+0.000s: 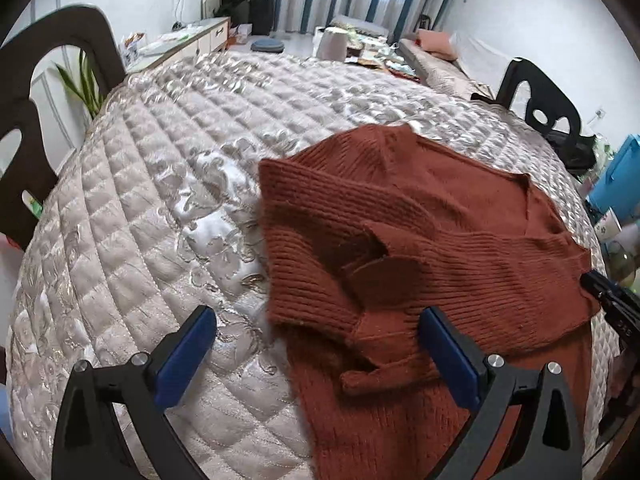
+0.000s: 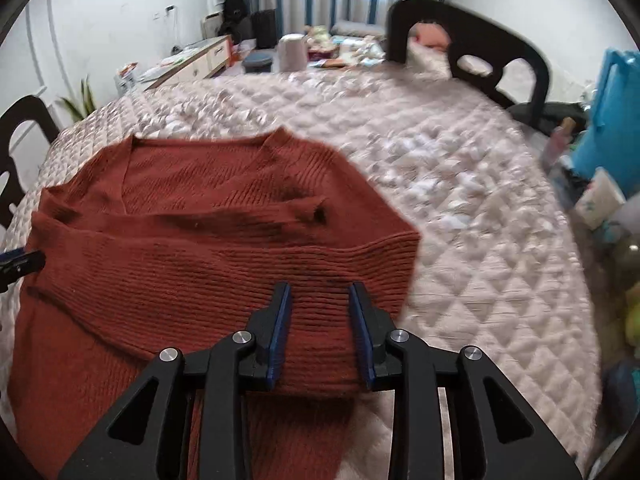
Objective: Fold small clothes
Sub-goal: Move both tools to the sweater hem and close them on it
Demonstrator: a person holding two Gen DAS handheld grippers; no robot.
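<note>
Rust-red knit sweater (image 1: 420, 248) lies on the quilted surface (image 1: 168, 184) toward its near edge, sleeves folded across the body. Left claw (image 1: 316, 356) spread wide over the cuff. Right claw (image 2: 320, 332) partly spread, sleeve knit between its fingers (contact unclear, view blurred).

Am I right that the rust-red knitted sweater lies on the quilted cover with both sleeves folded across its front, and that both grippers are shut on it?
Not quite. The sweater does lie on the quilted cover with both sleeves folded across it, but the left gripper is wide open, gripping nothing, as the left wrist view shows. The right gripper is also parted over the sleeve.
</note>
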